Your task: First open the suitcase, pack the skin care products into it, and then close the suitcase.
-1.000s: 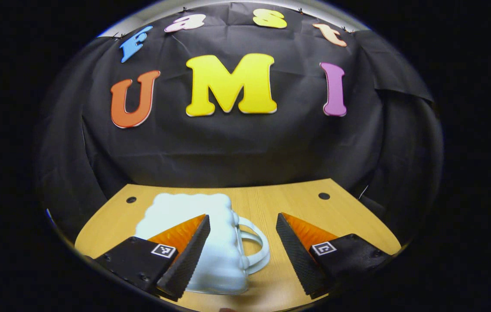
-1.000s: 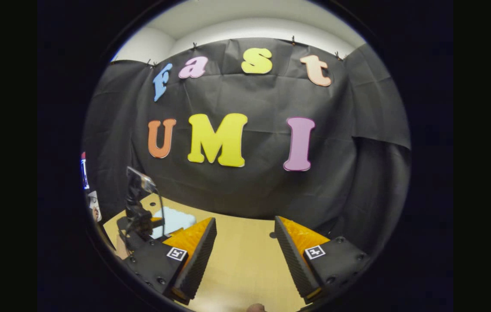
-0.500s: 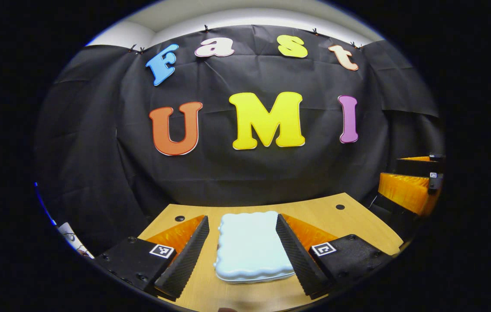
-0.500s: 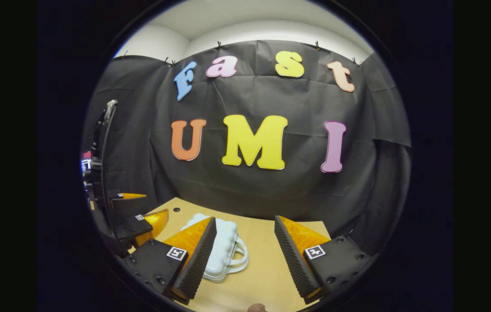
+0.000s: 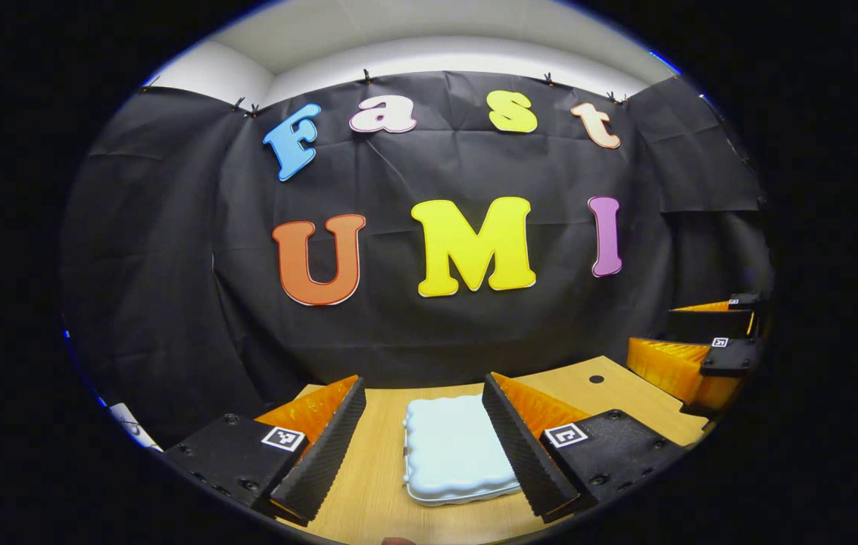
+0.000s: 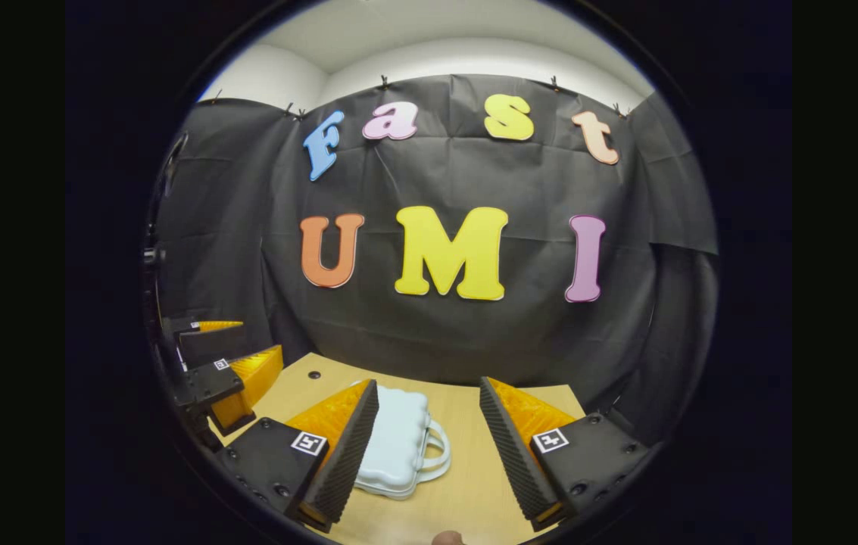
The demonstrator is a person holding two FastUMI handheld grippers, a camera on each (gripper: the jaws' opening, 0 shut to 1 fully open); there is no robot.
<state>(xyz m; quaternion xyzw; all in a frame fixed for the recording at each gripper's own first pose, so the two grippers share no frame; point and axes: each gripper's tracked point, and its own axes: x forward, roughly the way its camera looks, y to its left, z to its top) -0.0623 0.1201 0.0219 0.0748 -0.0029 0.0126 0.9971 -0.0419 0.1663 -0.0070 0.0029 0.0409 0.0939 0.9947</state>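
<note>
A small pale-blue suitcase [image 5: 453, 450] lies flat and closed on the wooden table [image 5: 368, 484]. In the left gripper view it rests just beyond my left gripper [image 5: 422, 384], close against the right finger, and the jaws stand open above the table. My right gripper [image 5: 663, 333] hovers open at the right edge of that view. In the right gripper view the suitcase [image 6: 397, 439] shows its white handle [image 6: 438, 454] pointing right, partly behind the left finger of my right gripper [image 6: 429, 386], which is open and empty. The left gripper [image 6: 258, 338] hangs at the far left there.
The booth's black cloth wall rises right behind the table. Small dark holes mark the tabletop [image 5: 596, 378] [image 6: 313, 375]. Bare wood [image 6: 466, 484] lies to the right of the suitcase handle.
Both grippers swung round and pulled back. The suitcase shrank and came between the left gripper's fingers, then slid slightly right. It also came into the right gripper view.
</note>
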